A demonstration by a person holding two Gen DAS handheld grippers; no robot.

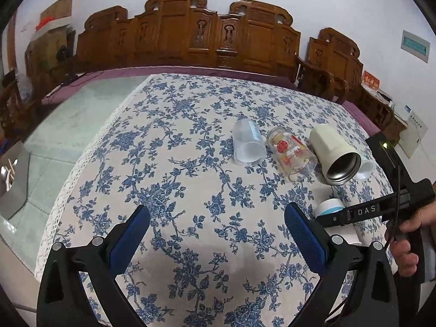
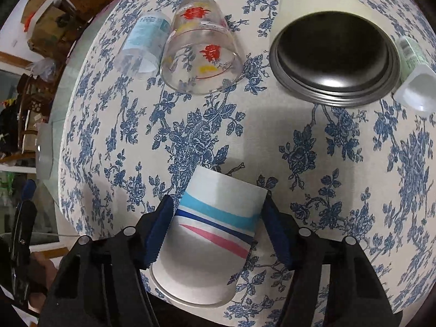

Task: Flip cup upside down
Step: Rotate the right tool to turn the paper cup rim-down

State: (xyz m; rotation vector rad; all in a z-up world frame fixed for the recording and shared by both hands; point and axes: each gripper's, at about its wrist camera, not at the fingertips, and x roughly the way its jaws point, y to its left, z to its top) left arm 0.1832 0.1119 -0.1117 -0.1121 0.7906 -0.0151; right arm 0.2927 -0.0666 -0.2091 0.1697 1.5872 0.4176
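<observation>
My right gripper (image 2: pixel 218 218) is shut on a white paper cup (image 2: pixel 209 234) with blue and pink stripes, its base pointing away from the camera. The same paper cup (image 1: pixel 331 207) shows partly behind the right gripper in the left wrist view. My left gripper (image 1: pixel 216 223) is open and empty above the floral tablecloth (image 1: pixel 190 190). Lying on their sides are a frosted plastic cup (image 1: pixel 248 143), a clear glass with red print (image 1: pixel 291 152) and a cream steel-lined tumbler (image 1: pixel 336 154). A small white plastic cup (image 2: pixel 414 81) lies by the tumbler (image 2: pixel 332 57).
The glass (image 2: pixel 201 54) and frosted cup (image 2: pixel 144 46) lie just beyond the held cup. The tablecloth's lace edge (image 1: pixel 90 152) borders a glass tabletop (image 1: pixel 68 125) on the left. Carved wooden chairs (image 1: pixel 190 35) line the wall behind.
</observation>
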